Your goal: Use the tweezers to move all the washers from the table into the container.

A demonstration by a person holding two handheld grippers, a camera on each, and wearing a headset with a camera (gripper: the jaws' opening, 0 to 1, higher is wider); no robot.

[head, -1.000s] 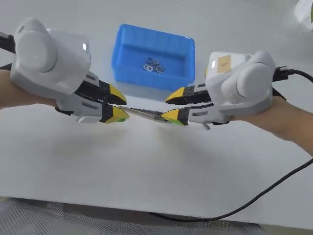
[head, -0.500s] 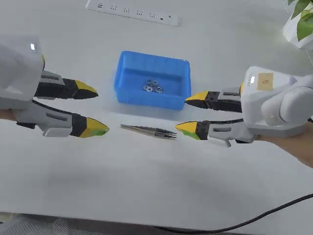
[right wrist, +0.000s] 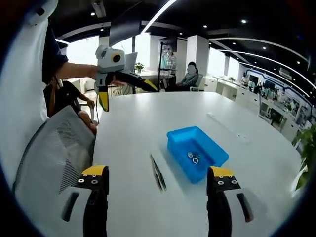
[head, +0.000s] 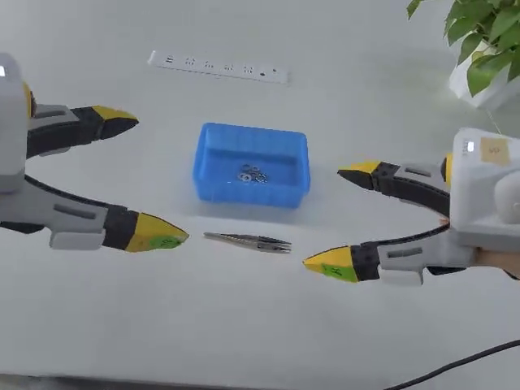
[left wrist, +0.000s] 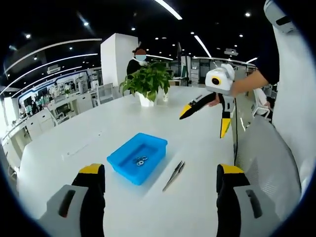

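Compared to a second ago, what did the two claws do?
The tweezers were let go and now lie on the table in front of the blue container. Both grippers opened wide and drew apart, left gripper leftward, right gripper rightward. The container and its washers stayed put.

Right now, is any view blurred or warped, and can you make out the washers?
Head view: sharp, evenly lit, washers distinct in the blue container, faint shadow under the tweezers. Left and right gripper views: fisheye bends the table, washers tiny.
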